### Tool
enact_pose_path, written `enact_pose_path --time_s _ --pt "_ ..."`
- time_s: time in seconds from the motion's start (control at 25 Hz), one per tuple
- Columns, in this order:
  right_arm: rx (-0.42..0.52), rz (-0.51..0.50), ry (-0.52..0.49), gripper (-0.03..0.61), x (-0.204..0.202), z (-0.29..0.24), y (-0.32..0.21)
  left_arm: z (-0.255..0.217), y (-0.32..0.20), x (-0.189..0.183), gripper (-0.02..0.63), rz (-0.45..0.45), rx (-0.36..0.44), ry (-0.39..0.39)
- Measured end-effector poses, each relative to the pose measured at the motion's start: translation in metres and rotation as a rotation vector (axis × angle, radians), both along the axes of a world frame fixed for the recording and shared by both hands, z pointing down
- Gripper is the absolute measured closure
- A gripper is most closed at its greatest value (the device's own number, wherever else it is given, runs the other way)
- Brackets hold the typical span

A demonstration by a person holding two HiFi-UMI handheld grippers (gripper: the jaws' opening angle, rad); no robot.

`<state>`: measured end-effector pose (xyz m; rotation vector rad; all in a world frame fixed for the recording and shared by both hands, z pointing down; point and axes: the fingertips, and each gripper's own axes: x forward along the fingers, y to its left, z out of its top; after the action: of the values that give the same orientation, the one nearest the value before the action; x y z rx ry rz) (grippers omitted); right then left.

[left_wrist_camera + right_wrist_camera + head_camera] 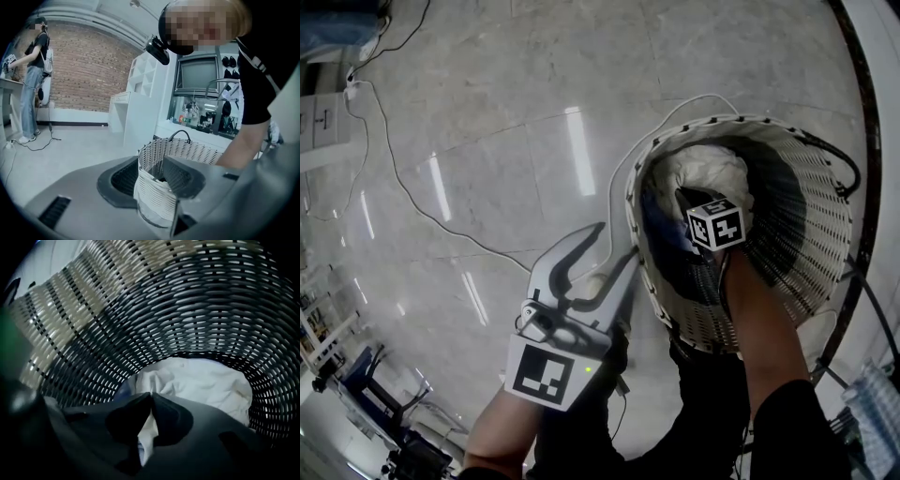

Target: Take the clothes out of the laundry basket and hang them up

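Observation:
A white woven laundry basket [825, 234] stands on the floor at the right of the head view. Inside it lie a white garment [712, 164] and a dark blue one [661, 234]. My right gripper [680, 195] reaches deep into the basket. In the right gripper view its jaws [150, 397] are shut, with a fold of the white garment [201, 380] pinched between the tips. My left gripper [617, 242] is at the basket's left rim. In the left gripper view the basket's wall [154, 197] stands between its jaws [151, 161], which hold it.
A white cable [403, 187] trails across the glossy stone floor. The basket has a black handle [842, 164]. In the left gripper view a person [35, 79] stands far left by a brick wall, and a white shelf unit [140, 103] is behind the basket.

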<state>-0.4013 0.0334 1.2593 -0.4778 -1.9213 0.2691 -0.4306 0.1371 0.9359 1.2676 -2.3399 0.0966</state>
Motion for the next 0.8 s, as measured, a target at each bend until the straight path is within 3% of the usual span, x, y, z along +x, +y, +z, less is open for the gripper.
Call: enact_pose_path --time_s 0.36,0.8 --pt "-0.077 0.088 -0.088 0.565 -0.004 -0.082 -0.017 -0.039 -0.012 0.014 0.471 0.024 -0.005 0.009" --pt "-0.135 0.285 -0.226 0.566 0.019 -0.245 -0.073 -0.12 -0.035 0.037 0.471 0.05 0.025 0.041"
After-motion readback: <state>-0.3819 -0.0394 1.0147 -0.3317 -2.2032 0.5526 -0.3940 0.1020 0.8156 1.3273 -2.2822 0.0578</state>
